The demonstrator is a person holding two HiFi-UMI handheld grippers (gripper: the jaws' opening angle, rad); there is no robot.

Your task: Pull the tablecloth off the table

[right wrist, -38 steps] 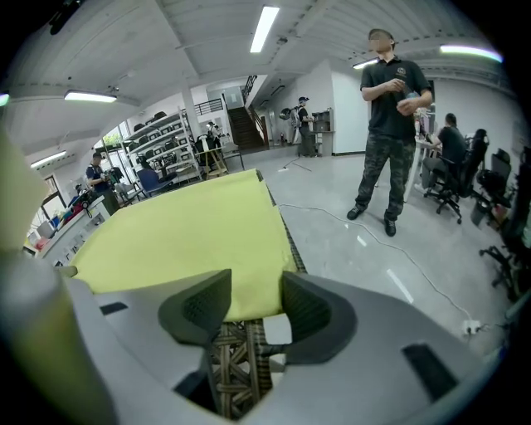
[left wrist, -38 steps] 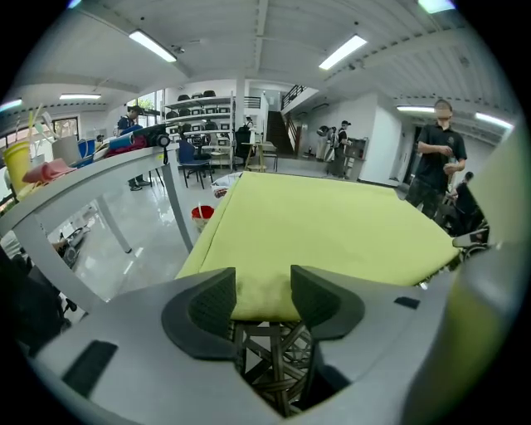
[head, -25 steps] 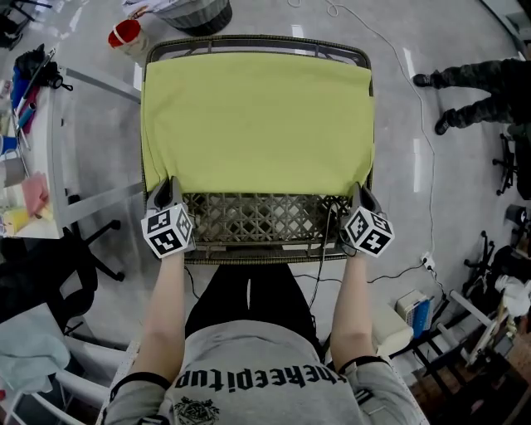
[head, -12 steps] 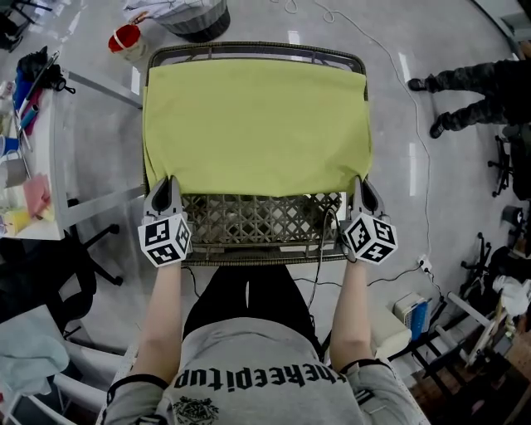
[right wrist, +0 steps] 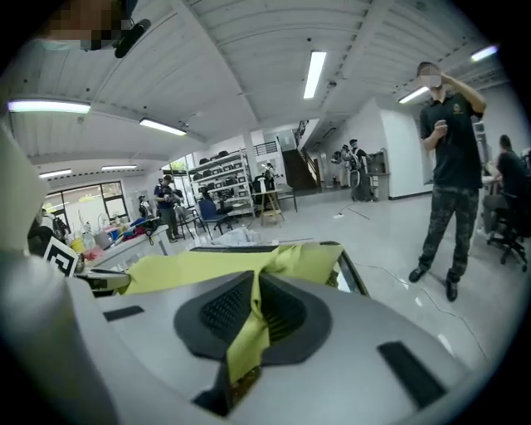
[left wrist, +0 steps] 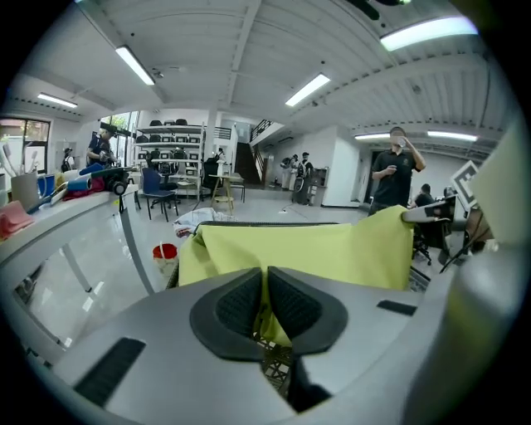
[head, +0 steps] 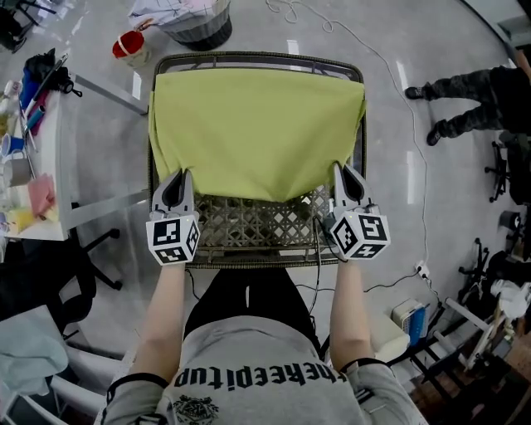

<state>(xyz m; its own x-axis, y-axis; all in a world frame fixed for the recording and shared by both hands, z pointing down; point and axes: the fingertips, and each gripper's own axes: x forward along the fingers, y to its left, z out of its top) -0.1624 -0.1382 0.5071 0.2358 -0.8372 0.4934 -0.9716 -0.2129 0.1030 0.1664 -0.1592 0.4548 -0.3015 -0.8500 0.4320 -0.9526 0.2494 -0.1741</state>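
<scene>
A yellow-green tablecloth (head: pixel 257 129) covers most of a dark wicker table (head: pixel 257 228); the lattice top shows bare along the near edge. My left gripper (head: pixel 176 183) is shut on the cloth's near left corner, and my right gripper (head: pixel 344 176) is shut on the near right corner. Both corners are lifted off the table, so the near hem sags between them. In the left gripper view the tablecloth (left wrist: pixel 315 249) runs from the closed pads (left wrist: pixel 241 303) away over the table. In the right gripper view a strip of tablecloth (right wrist: pixel 249 328) is pinched between the pads (right wrist: pixel 220 311) and hangs below them.
A white desk (head: pixel 33 166) with clutter stands at the left, a red cup (head: pixel 126 43) and a basket (head: pixel 195 17) on the floor beyond the table. A person (head: pixel 473 100) stands at the right. A cable (head: pixel 319 257) hangs off the table's near edge. Chairs lie near my feet.
Both grippers have risen with the cloth's near corners, the right one more. The near hem has lifted and drawn inward, and more of the wicker top shows.
</scene>
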